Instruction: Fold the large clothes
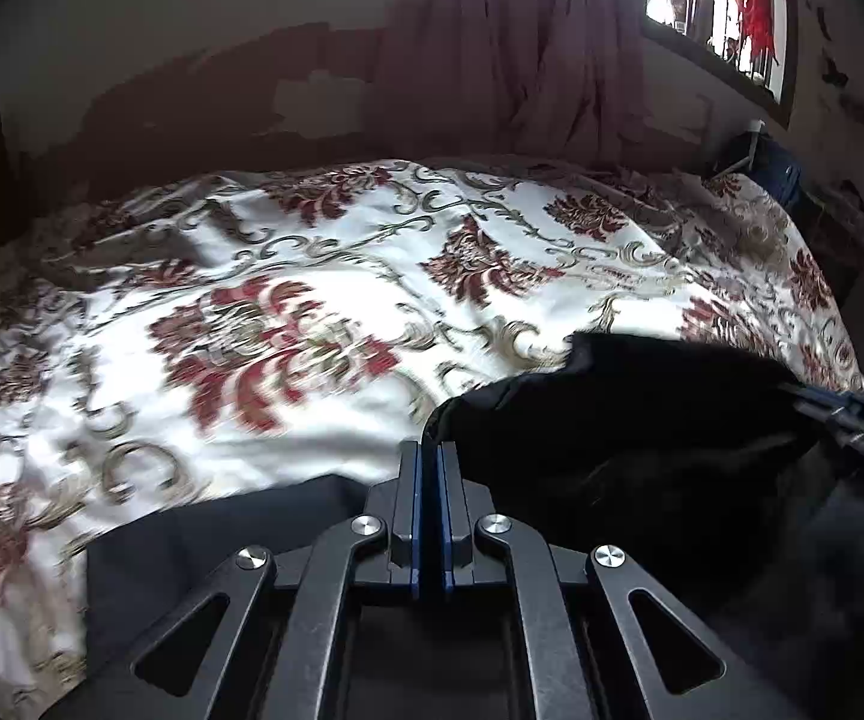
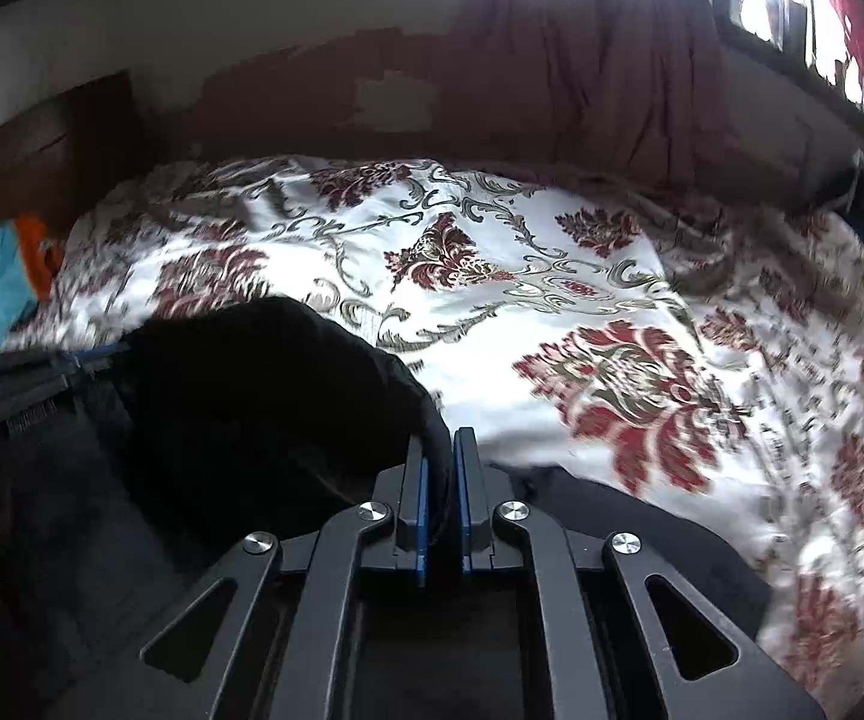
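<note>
A large black garment (image 1: 624, 420) hangs between my two grippers above the bed; it also shows in the right wrist view (image 2: 252, 408). My left gripper (image 1: 430, 450) is shut on one edge of the black garment, which spreads to its right. My right gripper (image 2: 439, 438) is shut on another edge, with a fold of cloth between the blue pads (image 2: 423, 516). The other gripper shows at the right edge of the left wrist view (image 1: 852, 414) and at the left edge of the right wrist view (image 2: 30, 384). More dark cloth lies below my fingers (image 1: 204, 540).
The bed is covered by a white sheet with red and grey floral print (image 1: 288, 324), also in the right wrist view (image 2: 612, 330). A maroon curtain (image 1: 510, 48) hangs at the far wall under bright windows. Orange and blue items (image 2: 12, 276) lie at the bed's left.
</note>
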`<state>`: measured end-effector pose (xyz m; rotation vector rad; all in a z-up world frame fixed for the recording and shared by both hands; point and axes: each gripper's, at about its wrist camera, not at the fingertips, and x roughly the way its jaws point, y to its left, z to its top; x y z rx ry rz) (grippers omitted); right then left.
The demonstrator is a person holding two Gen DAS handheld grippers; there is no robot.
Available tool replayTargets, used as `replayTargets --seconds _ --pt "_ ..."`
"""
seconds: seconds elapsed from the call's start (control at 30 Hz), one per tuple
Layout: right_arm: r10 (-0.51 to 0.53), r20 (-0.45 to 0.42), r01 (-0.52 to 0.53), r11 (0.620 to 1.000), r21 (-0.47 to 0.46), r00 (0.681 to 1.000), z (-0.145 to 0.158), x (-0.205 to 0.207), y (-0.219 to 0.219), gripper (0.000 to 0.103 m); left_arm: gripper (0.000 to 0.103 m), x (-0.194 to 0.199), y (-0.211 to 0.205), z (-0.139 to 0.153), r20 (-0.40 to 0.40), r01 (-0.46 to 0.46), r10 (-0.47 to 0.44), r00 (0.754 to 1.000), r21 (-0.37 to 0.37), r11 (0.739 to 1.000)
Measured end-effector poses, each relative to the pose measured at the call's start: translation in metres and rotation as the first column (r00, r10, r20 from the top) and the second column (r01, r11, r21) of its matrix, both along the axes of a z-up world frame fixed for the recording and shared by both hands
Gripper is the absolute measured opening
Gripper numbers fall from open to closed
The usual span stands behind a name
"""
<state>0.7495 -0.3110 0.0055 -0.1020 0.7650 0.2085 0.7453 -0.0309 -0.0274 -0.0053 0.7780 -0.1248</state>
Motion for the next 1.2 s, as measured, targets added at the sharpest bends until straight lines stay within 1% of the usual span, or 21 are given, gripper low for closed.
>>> replayTargets --seconds 0.1,0.2,0.33,0.4,0.47,0.53,0.6,0.67,0.73,0.77,0.8,0.83,0.87,0.93,0.97,1.0,1.03,1.07,1.1,1.13,1.2 --pt "0.040 -0.019 -0.041 0.999 -0.034 0.999 -0.004 -0.015 -0.008 0.005 0.005 -0.015 0.020 -0.001 -0.035 -0.003 0.003 0.999 -0.009 1.000" --pt "0.070 -0.054 -0.075 0.993 -0.092 0.996 -0.018 -0.023 -0.006 0.005 0.005 -0.025 0.028 -0.011 -0.084 0.011 -0.011 0.996 0.002 1.000" --pt "0.079 -0.099 -0.090 0.988 -0.123 0.992 -0.045 -0.029 -0.003 0.005 0.005 -0.033 0.019 -0.034 -0.158 0.028 -0.019 0.987 0.060 0.998" --pt "0.081 -0.112 -0.098 0.983 -0.154 0.990 -0.061 -0.031 0.001 0.005 0.005 -0.032 0.014 -0.050 -0.199 0.035 -0.017 0.980 0.087 0.996" --pt "0.078 -0.119 -0.100 0.976 -0.194 0.990 -0.073 -0.031 0.008 0.005 0.005 -0.031 0.008 -0.062 -0.220 0.041 -0.014 0.975 0.119 0.992" --pt "0.079 -0.113 -0.100 0.977 -0.189 0.990 -0.071 -0.032 0.009 0.006 0.005 -0.028 -0.003 -0.073 -0.239 0.056 -0.012 0.971 0.178 0.983" --pt "0.087 -0.104 -0.100 0.987 -0.124 0.991 -0.063 -0.034 -0.001 0.006 0.005 -0.028 -0.004 -0.073 -0.239 0.059 -0.013 0.971 0.184 0.981" --pt "0.096 -0.088 -0.101 0.994 -0.050 0.992 -0.048 -0.039 -0.012 0.010 0.006 -0.029 0.005 -0.067 -0.233 0.060 -0.031 0.972 0.120 0.991" --pt "0.113 -0.061 -0.113 0.994 0.008 0.992 -0.029 -0.048 -0.022 0.018 0.008 -0.035 0.018 -0.057 -0.222 0.048 -0.039 0.974 0.036 0.998" --pt "0.126 -0.050 -0.125 0.992 0.031 0.991 -0.022 -0.052 -0.025 0.021 0.008 -0.039 0.024 -0.051 -0.215 0.047 -0.048 0.976 -0.007 0.999" --pt "0.138 -0.035 -0.137 0.989 0.053 0.990 -0.014 -0.054 -0.027 0.028 0.009 -0.043 0.031 -0.044 -0.202 0.046 -0.053 0.978 -0.037 0.998" --pt "0.152 -0.011 -0.150 0.985 0.081 0.988 -0.005 -0.055 -0.028 0.033 0.010 -0.046 0.034 -0.039 -0.191 0.049 -0.058 0.980 -0.054 0.997" --pt "0.163 0.017 -0.164 0.980 0.112 0.986 0.006 -0.054 -0.027 0.034 0.010 -0.050 0.037 -0.032 -0.166 0.056 -0.069 0.984 -0.077 0.995" --pt "0.151 0.035 -0.154 0.978 0.142 0.988 0.016 -0.044 -0.022 0.035 0.012 -0.054 0.042 -0.016 -0.080 0.086 -0.098 0.992 -0.145 0.986" --pt "0.143 0.030 -0.146 0.974 0.175 0.989 0.019 -0.033 -0.018 0.035 0.014 -0.053 0.042 -0.011 -0.050 0.090 -0.099 0.994 -0.158 0.983" --pt "0.134 0.018 -0.135 0.972 0.193 0.991 0.018 -0.023 -0.016 0.035 0.020 -0.050 0.039 -0.005 -0.018 0.088 -0.093 0.996 -0.179 0.980" --pt "0.125 -0.008 -0.120 0.969 0.217 0.992 0.015 -0.011 -0.011 0.034 0.023 -0.044 0.036 -0.001 -0.001 0.089 -0.092 0.996 -0.207 0.974" --pt "0.122 -0.041 -0.109 0.965 0.239 0.992 0.010 0.000 -0.007 0.034 0.024 -0.034 0.031 0.000 -0.002 0.087 -0.090 0.996 -0.252 0.964" --pt "0.123 -0.088 -0.094 0.956 0.277 0.988 0.002 0.012 -0.003 0.031 0.024 -0.023 0.026 -0.001 -0.016 0.084 -0.092 0.996 -0.283 0.956" --pt "0.125 -0.122 -0.084 0.950 0.299 0.985 -0.005 0.018 -0.001 0.023 0.024 -0.011 0.019 -0.004 -0.041 0.077 -0.094 0.995 -0.311 0.947" --pt "0.153 -0.193 -0.083 0.941 0.328 0.969 -0.022 0.027 0.005 0.014 0.024 0.008 0.005 -0.012 -0.090 0.079 -0.117 0.989 -0.346 0.935"
